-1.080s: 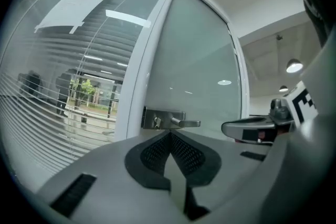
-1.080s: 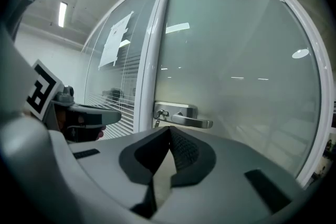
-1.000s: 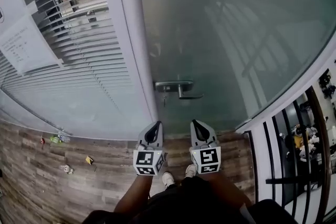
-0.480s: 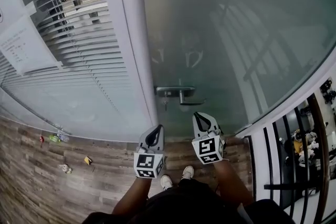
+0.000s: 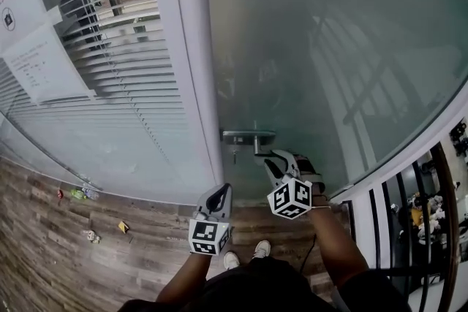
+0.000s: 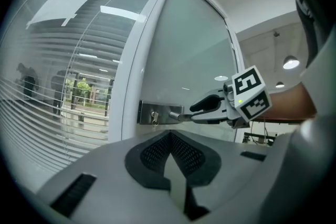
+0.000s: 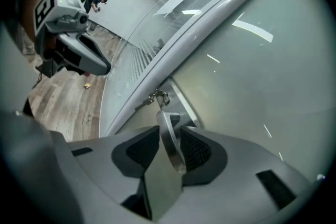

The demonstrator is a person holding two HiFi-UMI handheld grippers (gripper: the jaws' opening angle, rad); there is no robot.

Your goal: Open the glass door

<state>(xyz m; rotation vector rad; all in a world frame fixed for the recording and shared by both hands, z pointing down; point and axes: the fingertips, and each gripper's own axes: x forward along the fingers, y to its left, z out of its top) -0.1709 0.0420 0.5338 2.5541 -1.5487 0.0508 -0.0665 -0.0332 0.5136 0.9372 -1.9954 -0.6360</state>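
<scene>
**Glass door shut, lever now inside my right jaws**

Glass filled most of what I faced: the frosted glass door (image 5: 314, 55) stood closed against its white frame (image 5: 191, 84), exactly as it had a second before. What changed was my right gripper (image 5: 280, 161). It had hung low beside my left gripper (image 5: 219, 195), jaws together. It then travelled up and forward to the door, rolled over onto its side, and its jaws had just been opening. In the right gripper view the metal lever handle (image 7: 170, 139) lay between the spread jaws, which had not clamped it. My left gripper stayed low and back from the door, jaws together on nothing. A small bunch of keys (image 7: 156, 96) hung at the lock plate beyond the lever. I judged the reach finished; closing on the lever and pressing it down came next.
</scene>
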